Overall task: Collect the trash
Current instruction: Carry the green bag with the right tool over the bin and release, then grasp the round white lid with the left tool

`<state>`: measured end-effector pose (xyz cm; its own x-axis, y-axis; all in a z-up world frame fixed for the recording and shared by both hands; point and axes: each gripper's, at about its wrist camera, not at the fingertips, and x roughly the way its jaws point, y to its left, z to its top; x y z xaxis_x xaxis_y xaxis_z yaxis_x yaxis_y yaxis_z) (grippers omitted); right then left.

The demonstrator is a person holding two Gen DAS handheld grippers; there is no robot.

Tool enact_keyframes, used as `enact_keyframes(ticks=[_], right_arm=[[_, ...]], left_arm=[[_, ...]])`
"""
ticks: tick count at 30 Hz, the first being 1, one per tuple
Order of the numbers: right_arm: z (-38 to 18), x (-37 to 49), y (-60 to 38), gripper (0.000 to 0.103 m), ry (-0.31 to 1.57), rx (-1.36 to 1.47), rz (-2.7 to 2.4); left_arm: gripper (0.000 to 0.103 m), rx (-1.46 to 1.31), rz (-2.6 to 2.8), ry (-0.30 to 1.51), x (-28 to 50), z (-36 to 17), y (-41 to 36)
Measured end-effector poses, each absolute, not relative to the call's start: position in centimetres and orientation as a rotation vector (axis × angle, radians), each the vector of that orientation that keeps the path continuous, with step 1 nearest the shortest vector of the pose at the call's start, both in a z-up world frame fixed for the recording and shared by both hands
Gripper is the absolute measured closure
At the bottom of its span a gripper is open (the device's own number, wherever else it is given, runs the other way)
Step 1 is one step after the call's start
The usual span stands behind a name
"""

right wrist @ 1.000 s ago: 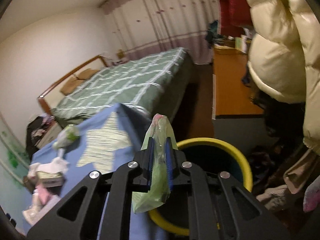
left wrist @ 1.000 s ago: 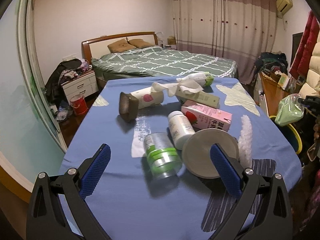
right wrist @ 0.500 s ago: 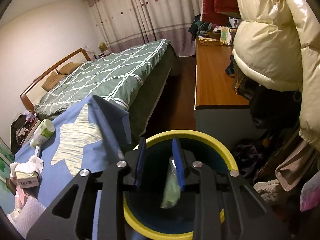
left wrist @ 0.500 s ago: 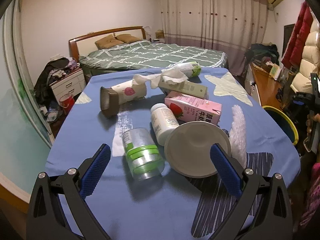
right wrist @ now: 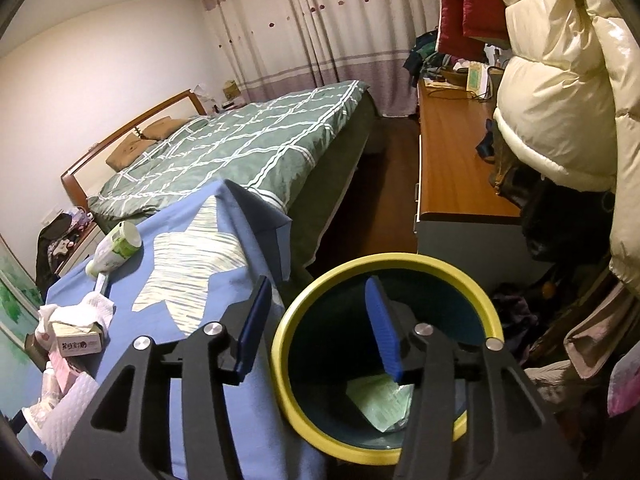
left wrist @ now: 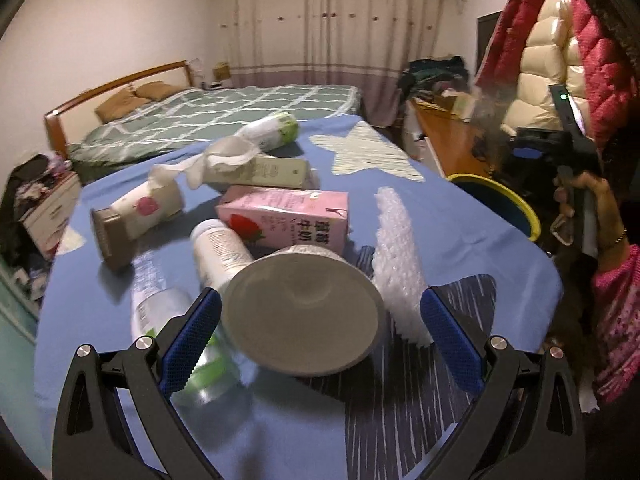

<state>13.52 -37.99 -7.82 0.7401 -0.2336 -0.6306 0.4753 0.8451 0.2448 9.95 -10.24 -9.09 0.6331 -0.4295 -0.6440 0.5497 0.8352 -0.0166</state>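
On the blue tablecloth point(left wrist: 280, 432) lies a heap of trash. My left gripper point(left wrist: 320, 320) stands open, its blue pads on either side of a grey paper bowl point(left wrist: 300, 312) lying on its side, not touching it. Behind the bowl are a pink milk carton point(left wrist: 288, 216), a white bottle point(left wrist: 220, 252) and a strip of bubble wrap point(left wrist: 396, 264). My right gripper point(right wrist: 316, 320) hangs over the yellow-rimmed bin point(right wrist: 400, 268), its jaws opening with nothing between them. A green plastic bag point(right wrist: 384, 404) lies at the bottom of the bin.
A clear green-labelled bottle point(left wrist: 168, 320), a brown-capped tube point(left wrist: 136, 216), a tissue point(left wrist: 216, 160) and a box point(left wrist: 276, 172) also lie on the table. The bed point(right wrist: 240, 140) stands behind, a wooden desk point(right wrist: 452, 160) and hanging padded coats point(right wrist: 560, 80) to the right.
My right gripper opened and let go of the green bag, which fell into the bin. My left gripper moved down and in toward the grey bowl, rolling a little.
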Motion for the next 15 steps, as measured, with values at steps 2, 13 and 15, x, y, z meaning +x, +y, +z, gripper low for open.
enact_keyframes(ticks=[2, 13, 15], right_arm=[[-7.94, 13.65, -37.88, 0.055, 0.629, 0.411, -0.397], [-8.43, 14.11, -37.33, 0.055, 0.651, 0.405, -0.373], [-8.51, 14.25, -37.09, 0.054, 0.654, 0.402, -0.369]], left_arm=[[0.005, 0.204, -0.590, 0.694, 10.34, -9.39, -10.34], [0.005, 0.448, -0.598, 0.640, 10.36, -10.13, -10.10], [0.005, 0.464, -0.617, 0.623, 10.33, -9.98, -9.95]])
